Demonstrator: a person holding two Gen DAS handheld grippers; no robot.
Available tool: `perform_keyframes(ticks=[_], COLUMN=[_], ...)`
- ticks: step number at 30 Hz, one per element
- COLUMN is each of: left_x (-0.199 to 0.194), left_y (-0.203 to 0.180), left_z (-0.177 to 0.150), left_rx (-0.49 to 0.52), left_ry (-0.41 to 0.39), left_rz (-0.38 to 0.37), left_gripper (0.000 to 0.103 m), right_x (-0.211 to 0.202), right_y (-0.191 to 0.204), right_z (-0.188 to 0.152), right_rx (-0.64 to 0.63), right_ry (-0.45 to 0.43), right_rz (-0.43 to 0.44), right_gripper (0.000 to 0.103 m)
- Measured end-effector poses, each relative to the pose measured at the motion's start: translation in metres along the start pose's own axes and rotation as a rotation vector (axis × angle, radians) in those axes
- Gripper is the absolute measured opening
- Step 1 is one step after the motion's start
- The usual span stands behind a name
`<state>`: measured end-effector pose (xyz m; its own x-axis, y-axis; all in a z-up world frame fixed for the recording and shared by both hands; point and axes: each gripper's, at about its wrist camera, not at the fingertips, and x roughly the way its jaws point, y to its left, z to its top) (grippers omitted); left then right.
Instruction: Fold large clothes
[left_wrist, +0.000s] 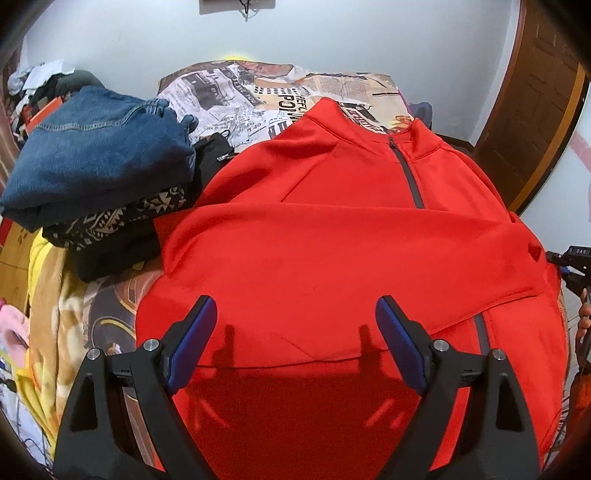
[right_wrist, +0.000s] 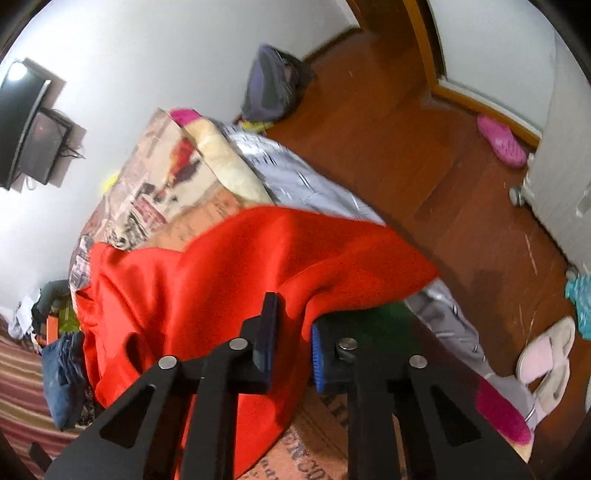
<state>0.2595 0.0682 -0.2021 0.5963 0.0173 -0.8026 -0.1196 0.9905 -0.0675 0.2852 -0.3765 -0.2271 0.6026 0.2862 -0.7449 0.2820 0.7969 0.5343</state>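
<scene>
1. Two blue-padded fingers (left_wrist: 195, 339) of the left gripper (left_wrist: 295, 332) stand spread wide above the red pullover (left_wrist: 332, 251), which lies flat on the bed (left_wrist: 258, 96); folded jeans (left_wrist: 99, 155) sit at far left.
2. Right gripper (right_wrist: 291, 332) is clenched on the red pullover's (right_wrist: 221, 266) edge at the bed's (right_wrist: 155, 184) right side; pink slippers (right_wrist: 546, 358) lie on the floor.

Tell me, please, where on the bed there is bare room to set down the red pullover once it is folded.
The best free patch is the newspaper-print bedspread beyond the red pullover's collar, towards the white wall. The side beside the pullover is crowded: folded jeans sit on a patterned black garment.
</scene>
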Motion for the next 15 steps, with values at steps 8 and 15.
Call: perform_keyframes(ticks=[8,15], left_x=[-0.008,-0.017], left_y=[0.008,0.012], left_z=[-0.007,-0.013], left_rx=[-0.013,0.003], left_ry=[-0.008,-0.026], left_rz=[-0.009,-0.009], left_gripper=[0.088,0.088], right_x=[-0.071,-0.100], right_y=[0.068,0.135], right_z=[-0.004,-0.031], right_rx=[-0.209,-0.414], right_ry=[-0.206,-0.239], right_rz=[0.035,0.148], right_gripper=[0.008,0.008])
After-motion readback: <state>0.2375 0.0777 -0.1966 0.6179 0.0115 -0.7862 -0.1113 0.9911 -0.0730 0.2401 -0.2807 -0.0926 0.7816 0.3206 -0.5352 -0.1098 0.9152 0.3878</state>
